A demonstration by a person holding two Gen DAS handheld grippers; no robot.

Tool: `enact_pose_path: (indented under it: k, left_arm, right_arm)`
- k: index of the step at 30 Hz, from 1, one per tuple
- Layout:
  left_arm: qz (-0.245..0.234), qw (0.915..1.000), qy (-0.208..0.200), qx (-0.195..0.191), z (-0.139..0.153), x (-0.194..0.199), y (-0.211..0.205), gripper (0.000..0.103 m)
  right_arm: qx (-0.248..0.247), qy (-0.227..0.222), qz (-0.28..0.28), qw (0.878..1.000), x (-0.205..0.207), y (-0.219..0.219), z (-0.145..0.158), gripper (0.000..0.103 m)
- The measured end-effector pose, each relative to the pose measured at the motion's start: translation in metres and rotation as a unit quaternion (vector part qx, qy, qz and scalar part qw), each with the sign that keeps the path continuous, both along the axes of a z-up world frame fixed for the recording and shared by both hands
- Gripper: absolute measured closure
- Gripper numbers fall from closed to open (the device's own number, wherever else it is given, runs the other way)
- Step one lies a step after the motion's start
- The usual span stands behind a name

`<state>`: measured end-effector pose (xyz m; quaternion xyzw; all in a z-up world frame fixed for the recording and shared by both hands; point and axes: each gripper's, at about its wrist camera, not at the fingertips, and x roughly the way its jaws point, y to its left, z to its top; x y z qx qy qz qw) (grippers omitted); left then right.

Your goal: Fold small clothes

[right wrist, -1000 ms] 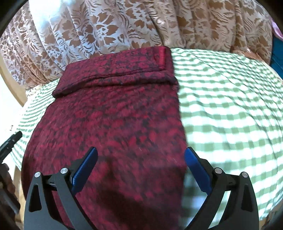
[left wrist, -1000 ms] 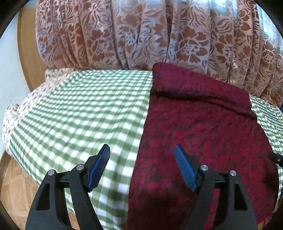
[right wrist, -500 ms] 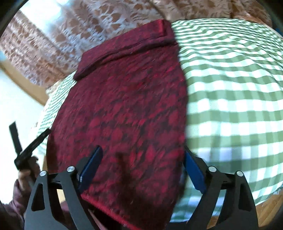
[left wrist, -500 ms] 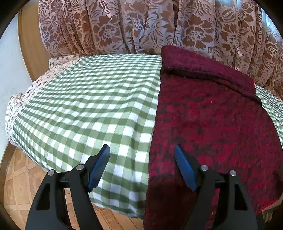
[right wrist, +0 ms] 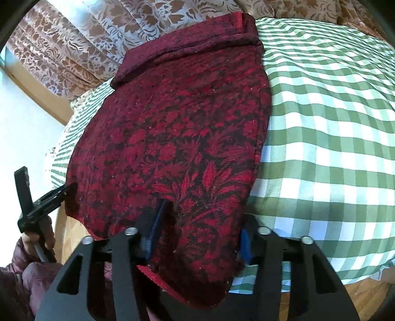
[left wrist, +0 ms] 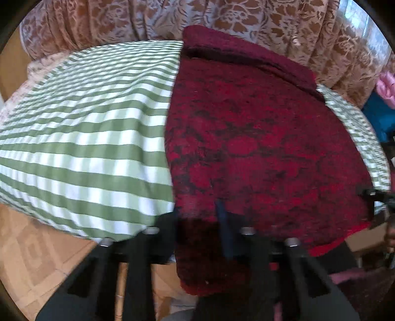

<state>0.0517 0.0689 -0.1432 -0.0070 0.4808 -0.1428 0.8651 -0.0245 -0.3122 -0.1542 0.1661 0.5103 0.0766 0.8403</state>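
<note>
Red patterned cloth (left wrist: 259, 148) lies spread lengthwise on the green-checked tablecloth (left wrist: 81, 148), its far end folded back into a narrow band against the brown floral curtain (left wrist: 246, 17), its near edge hanging over the table's front. Your left gripper (left wrist: 197, 222) sits at the cloth's near left corner; the fabric passes between its fingers, one blue pad (left wrist: 223, 222) pressing into the weave, so the tongs pinch the hem. Your right gripper (right wrist: 200, 227) sits at the near right corner, its blue pads (right wrist: 158, 217) closed onto a bunched fold of the same hem. In the right wrist view the left gripper (right wrist: 61, 191) touches the cloth's opposite near corner, with your left hand (right wrist: 37, 242) on its handle. Wood parquet floor (left wrist: 32, 247) shows below the table edge.
</note>
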Motion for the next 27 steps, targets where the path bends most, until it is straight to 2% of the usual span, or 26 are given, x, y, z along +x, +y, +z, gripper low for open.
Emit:
enact_pose_path:
  k: [1, 2, 6, 10, 15, 18, 24, 27]
  left_arm:
    - [-0.007, 1.0000, -0.003, -0.002, 0.002, 0.000, 0.000, 0.086]
    - [-0.011, 0.9999, -0.004, -0.012, 0.005, -0.001, 0.002, 0.088]
    - [-0.009, 0.9955, 0.000, -0.094, 0.024, 0.000, 0.023, 0.089]
    - [-0.011, 0.9846, -0.010, -0.174, 0.053, 0.010, 0.038, 0.090]
    - [-0.009, 0.9654, -0.024, -0.260, 0.085, 0.051, 0.039, 0.091]
    - [0.001, 0.9585, -0.014, -0.285, 0.091, 0.089, 0.033, 0.091]
    - [0.034, 0.9578, 0.017, -0.285, 0.082, 0.159, 0.014, 0.088]
    - [0.056, 0.9540, 0.027, -0.293, 0.073, 0.190, 0.010, 0.078]
  right_arm:
    - [0.005, 0.001, 0.004, 1.000, 0.000, 0.000, 0.001, 0.076]
    - [0.009, 0.001, 0.005, 1.000, -0.001, 0.000, 0.002, 0.077]
    - [0.043, -0.018, 0.021, 0.999, 0.000, 0.000, 0.023, 0.082]
    - [0.087, -0.058, 0.026, 0.994, 0.006, -0.005, 0.056, 0.083]
    - [0.143, -0.109, 0.000, 0.984, 0.037, -0.021, 0.087, 0.083]
    - [0.169, -0.118, -0.034, 0.978, 0.063, -0.033, 0.091, 0.083]
    - [0.185, -0.084, -0.091, 0.975, 0.124, -0.054, 0.069, 0.083]
    - [0.183, -0.065, -0.110, 0.975, 0.145, -0.063, 0.055, 0.083]
